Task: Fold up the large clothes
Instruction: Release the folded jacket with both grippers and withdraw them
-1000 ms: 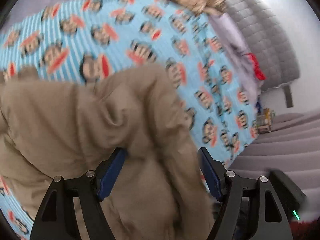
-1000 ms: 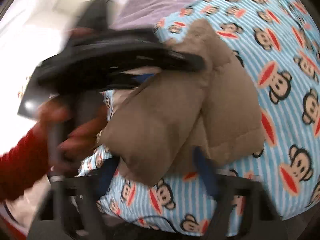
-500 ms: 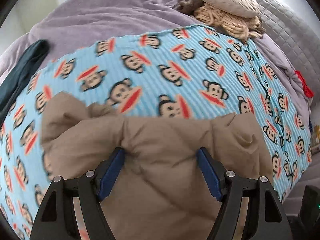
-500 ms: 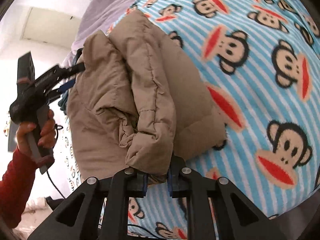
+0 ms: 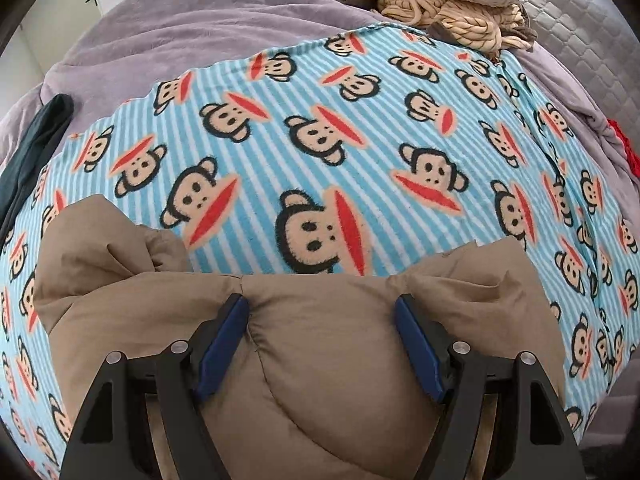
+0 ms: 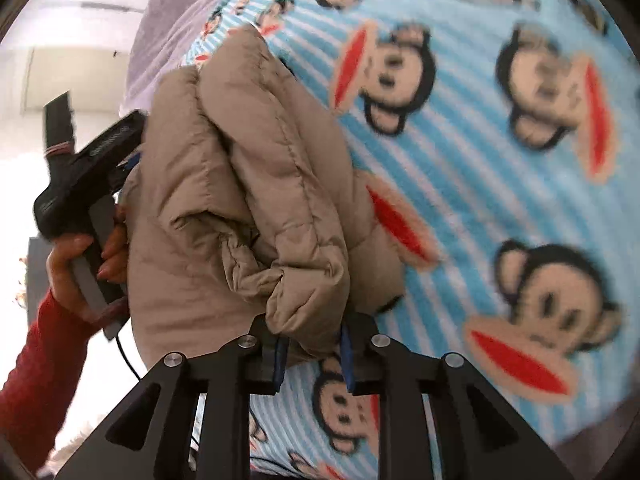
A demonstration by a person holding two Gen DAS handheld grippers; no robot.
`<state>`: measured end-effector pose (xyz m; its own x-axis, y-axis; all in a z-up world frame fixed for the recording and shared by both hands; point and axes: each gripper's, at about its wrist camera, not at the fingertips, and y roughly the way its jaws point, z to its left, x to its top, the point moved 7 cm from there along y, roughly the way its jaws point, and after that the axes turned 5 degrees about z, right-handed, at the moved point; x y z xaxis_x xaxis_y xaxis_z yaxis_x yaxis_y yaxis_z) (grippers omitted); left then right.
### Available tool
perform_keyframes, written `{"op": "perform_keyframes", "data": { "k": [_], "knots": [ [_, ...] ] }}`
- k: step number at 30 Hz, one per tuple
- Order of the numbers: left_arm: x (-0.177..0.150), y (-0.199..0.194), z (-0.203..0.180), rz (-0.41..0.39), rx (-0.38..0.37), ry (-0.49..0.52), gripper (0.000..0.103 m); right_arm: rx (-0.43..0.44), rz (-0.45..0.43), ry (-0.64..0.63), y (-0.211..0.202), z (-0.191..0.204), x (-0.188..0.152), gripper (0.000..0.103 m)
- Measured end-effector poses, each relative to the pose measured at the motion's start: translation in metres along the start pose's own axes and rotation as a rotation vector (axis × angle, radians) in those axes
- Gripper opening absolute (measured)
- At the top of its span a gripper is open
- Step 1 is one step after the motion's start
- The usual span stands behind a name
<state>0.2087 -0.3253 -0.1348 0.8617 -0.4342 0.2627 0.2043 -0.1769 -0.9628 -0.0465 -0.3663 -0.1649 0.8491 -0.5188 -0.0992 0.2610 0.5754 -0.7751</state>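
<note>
Left gripper (image 5: pixel 322 312): blue pads (image 5: pixel 222 344) spread wide, a thick fold of the tan puffer jacket (image 5: pixel 320 360) bulging between them, fabric pressed against both inner faces. Seen also from the right wrist as a black tool at the far side of the jacket, gripped by a hand (image 6: pixel 86 268) in a red sleeve (image 6: pixel 36 364).

Right gripper (image 6: pixel 312 356): jaws narrow and opening slightly, a bunched cuff-like end of the jacket (image 6: pixel 256 184) pinched between the blue pads (image 6: pixel 280 360); contact on both sides looks firm.

Jacket: bunched and doubled, lying on the monkey-print blanket (image 5: pixel 328 152) at its near edge, stretched between the two grippers. One puffed corner sticking up at left in the left-wrist view, another at right.

Edges, left to right in the left-wrist view: dark garment (image 5: pixel 32 148) along the blanket's left border; purple bedspread (image 5: pixel 200 28) beyond the far hem; cream knit pile (image 5: pixel 452 4) at the far right corner, touching the blanket's edge; grey quilted cover (image 5: pixel 584 16) behind it; red item (image 5: pixel 624 148) at far right, off the blanket.

Open room: broad flat stretch of blanket ahead of the jacket, from the middle to the far hem and out to the right side.
</note>
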Motion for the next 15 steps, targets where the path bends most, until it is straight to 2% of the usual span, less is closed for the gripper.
{"op": "perform_keyframes", "data": {
  "k": [4, 6, 8, 10, 12, 15],
  "knots": [
    [0.0, 0.002, 0.001, 0.001, 0.008, -0.002, 0.076, -0.033, -0.12, -0.112, -0.053, 0.02, 0.003, 0.024],
    [0.0, 0.002, 0.0, 0.002, 0.016, 0.002, 0.076, -0.02, -0.143, -0.167, -0.065, 0.036, 0.013, 0.024],
    [0.0, -0.001, 0.001, 0.006, 0.021, 0.001, 0.076, -0.019, -0.129, -0.228, -0.058, 0.056, 0.02, 0.024],
    [0.0, -0.011, 0.004, 0.009, 0.023, -0.015, 0.076, -0.068, -0.079, -0.285, -0.033, 0.066, 0.028, 0.024],
    [-0.004, -0.027, 0.009, 0.007, 0.017, -0.036, 0.076, -0.104, -0.005, -0.304, -0.003, 0.059, 0.027, 0.024],
    [-0.016, -0.056, 0.021, -0.013, 0.003, -0.071, 0.076, -0.116, 0.058, -0.294, 0.022, 0.046, 0.026, 0.024]
  ]
}}
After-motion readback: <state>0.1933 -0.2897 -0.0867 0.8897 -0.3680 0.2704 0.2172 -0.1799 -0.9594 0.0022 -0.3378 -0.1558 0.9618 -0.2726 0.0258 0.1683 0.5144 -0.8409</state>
